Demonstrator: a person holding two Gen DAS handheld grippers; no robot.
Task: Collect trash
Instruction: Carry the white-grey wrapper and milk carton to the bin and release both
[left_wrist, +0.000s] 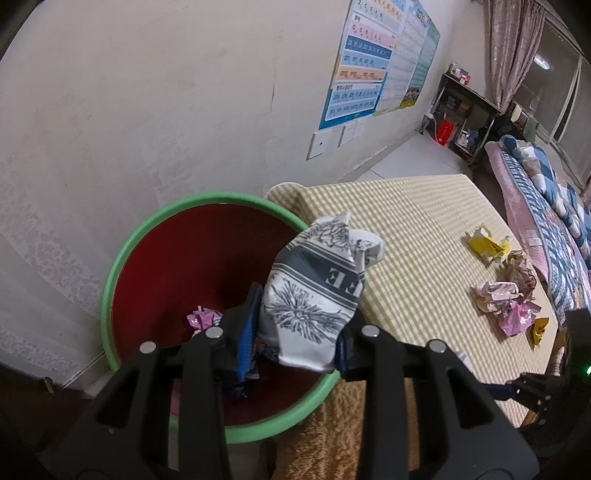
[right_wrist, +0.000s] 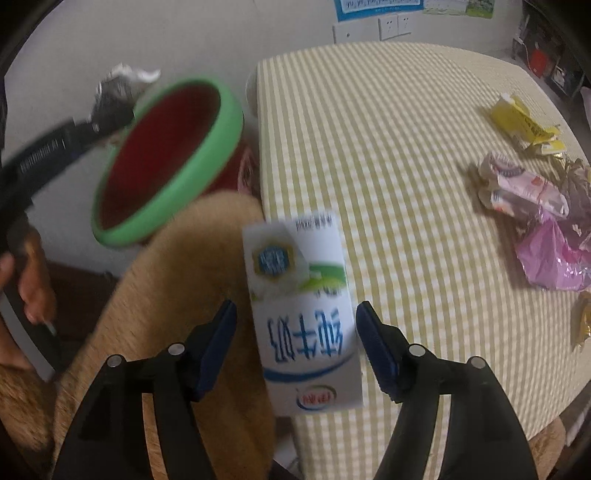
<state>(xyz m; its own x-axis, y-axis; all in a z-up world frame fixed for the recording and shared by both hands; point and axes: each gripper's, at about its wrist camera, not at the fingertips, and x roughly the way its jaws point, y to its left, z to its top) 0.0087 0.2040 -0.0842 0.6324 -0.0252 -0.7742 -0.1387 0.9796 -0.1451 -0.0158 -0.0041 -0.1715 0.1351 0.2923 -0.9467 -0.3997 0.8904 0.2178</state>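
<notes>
1. The room: a pale wall with learning posters (left_wrist: 364, 61), a curtained window, a dark shelf unit (left_wrist: 466, 118) at the far end, and a quilted bed (left_wrist: 546, 192) beside the work surface.
2. The table (right_wrist: 399, 155), under a yellow-checked cloth, bears the trash not yet gathered: a yellow wrapper (right_wrist: 521, 120), a crumpled pink-and-white packet (right_wrist: 524, 186) and a pink bag (right_wrist: 554, 254), all clustered near the far right edge.
3. The bin (left_wrist: 122, 266), red inside with a green rim, sits just beside the table's left corner; a few scraps already lie at its bottom.
4. The left gripper (left_wrist: 295, 332) is clamped on a crumpled printed paper cup (left_wrist: 314, 288), held over the bin's near rim.
5. The right gripper (right_wrist: 297, 336) stands with jaws apart around a white milk carton (right_wrist: 301, 306); the pads do not press it, and the view is blurred.
6. Judged advice: carry the cup further over the bin's mouth before letting go, since it hangs near the rim and could tip onto the cloth. Close squarely on the carton's flat sides so it cannot twist.
</notes>
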